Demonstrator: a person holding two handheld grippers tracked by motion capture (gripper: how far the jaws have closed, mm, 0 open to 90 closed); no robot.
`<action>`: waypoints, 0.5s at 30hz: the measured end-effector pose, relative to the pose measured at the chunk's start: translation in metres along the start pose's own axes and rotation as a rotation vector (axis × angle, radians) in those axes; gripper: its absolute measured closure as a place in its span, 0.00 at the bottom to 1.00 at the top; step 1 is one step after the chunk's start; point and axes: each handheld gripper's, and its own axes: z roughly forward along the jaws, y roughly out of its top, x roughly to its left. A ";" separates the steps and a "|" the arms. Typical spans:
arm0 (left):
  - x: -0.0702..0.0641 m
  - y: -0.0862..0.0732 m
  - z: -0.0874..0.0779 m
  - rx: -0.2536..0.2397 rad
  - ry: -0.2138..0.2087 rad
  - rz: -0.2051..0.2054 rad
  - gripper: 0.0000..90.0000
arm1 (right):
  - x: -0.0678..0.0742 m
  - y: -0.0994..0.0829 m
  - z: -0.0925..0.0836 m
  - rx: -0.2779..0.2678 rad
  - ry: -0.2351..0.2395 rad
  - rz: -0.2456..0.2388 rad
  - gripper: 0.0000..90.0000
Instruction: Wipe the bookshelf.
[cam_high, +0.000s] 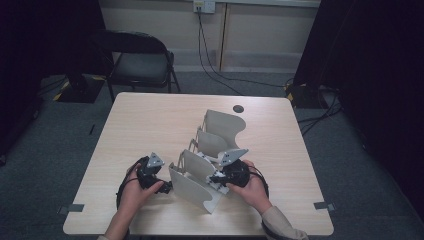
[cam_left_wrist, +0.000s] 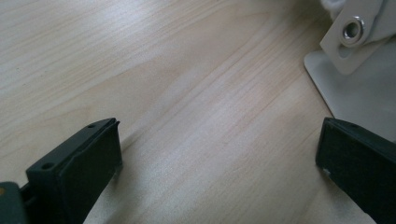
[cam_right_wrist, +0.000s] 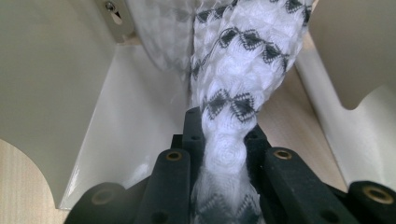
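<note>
Person at near edge of the light wood table (cam_high: 150, 115), both forearms in from the near side. Left hand (cam_high: 134, 189) wraps the left tongs (cam_left_wrist: 218, 144), low over the table just left of the white folding rack (cam_high: 212, 150); its grey plate faces up. Jaws are wide apart with bare wood between them; the rack's corner and a rivet sit beside the right-side jaw, not touching as far as I can tell.

Right hand (cam_high: 252, 187) holds the right tongs (cam_right_wrist: 225, 135) at the rack's near right side, pointed left into it. Jaws are clamped on a bunched white knit cloth with black diamond pattern (cam_right_wrist: 238, 70); the cloth runs up and away from the jaws between two rack dividers.

The rack stands mid-table, angled from near-centre to far-right, several curved panels upright. Black folding chair (cam_high: 140, 62) beyond the far left of the table, cables (cam_high: 215, 70) on the floor behind.
</note>
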 end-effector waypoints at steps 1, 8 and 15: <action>0.000 0.000 0.000 0.000 0.001 0.004 0.00 | 0.001 -0.003 0.003 0.011 0.005 -0.002 0.87; 0.000 0.000 0.000 -0.001 -0.001 -0.001 0.00 | 0.002 -0.007 -0.001 0.016 -0.001 0.002 0.87; 0.000 0.000 0.000 0.000 0.002 0.005 0.00 | -0.002 0.007 -0.032 -0.050 -0.048 -0.002 0.87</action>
